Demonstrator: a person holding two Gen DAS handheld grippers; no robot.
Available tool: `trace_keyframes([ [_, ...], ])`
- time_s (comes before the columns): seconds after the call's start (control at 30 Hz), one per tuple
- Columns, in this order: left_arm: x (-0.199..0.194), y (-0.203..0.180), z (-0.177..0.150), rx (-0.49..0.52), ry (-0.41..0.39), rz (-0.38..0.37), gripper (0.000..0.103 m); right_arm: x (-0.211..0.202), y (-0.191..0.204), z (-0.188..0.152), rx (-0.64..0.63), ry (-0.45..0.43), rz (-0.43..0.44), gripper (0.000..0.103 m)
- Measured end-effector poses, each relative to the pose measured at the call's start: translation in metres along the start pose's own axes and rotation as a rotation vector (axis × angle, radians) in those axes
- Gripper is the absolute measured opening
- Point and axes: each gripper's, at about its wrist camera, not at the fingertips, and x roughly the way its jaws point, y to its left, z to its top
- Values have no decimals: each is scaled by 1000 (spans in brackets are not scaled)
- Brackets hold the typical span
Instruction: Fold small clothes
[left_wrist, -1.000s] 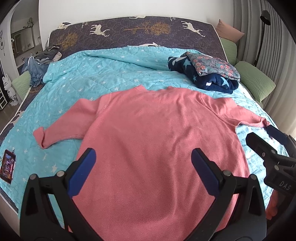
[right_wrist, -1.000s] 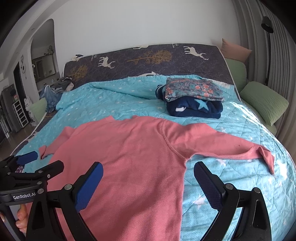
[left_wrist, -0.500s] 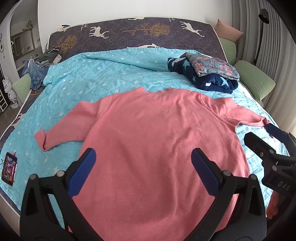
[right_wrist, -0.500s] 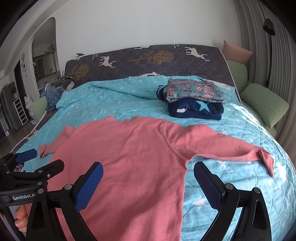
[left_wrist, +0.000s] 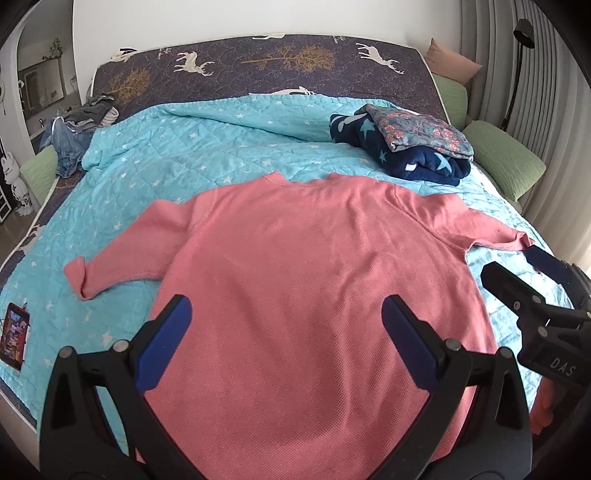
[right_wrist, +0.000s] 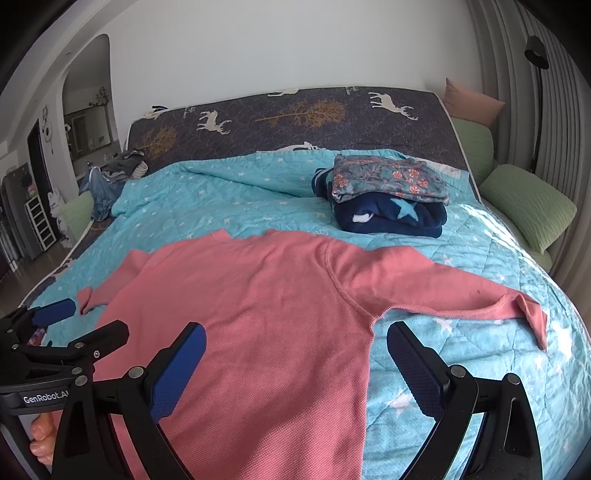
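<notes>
A pink long-sleeved top (left_wrist: 303, 280) lies flat on the turquoise star quilt (left_wrist: 192, 162), collar toward the headboard and both sleeves spread out; it also shows in the right wrist view (right_wrist: 258, 317). My left gripper (left_wrist: 288, 332) is open and empty above the top's lower body. My right gripper (right_wrist: 295, 365) is open and empty above the top's right side seam, below the armpit. Each gripper shows at the edge of the other's view: the right one (left_wrist: 517, 288) and the left one (right_wrist: 74, 325).
A stack of folded clothes (right_wrist: 388, 195), floral piece on navy star piece, sits behind the top on the right. Crumpled jeans and grey clothes (left_wrist: 81, 129) lie at the back left. A phone-like item (left_wrist: 14, 339) lies at the quilt's left edge. Green pillows (right_wrist: 524, 206) line the right side.
Both grippers have drifted slightly, so the top sits a little differently in view. Nothing was grasped or released; both jaws stay open.
</notes>
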Motion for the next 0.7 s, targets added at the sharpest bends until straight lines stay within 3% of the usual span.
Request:
trace_keyframes([
  [0.4,12,18,2,-84,33,-25,102,3,0,-1,-3,0,2,100],
  [0.7,22,33,8,-88,31,-58,102,11,7,3,-25,14,4,100],
])
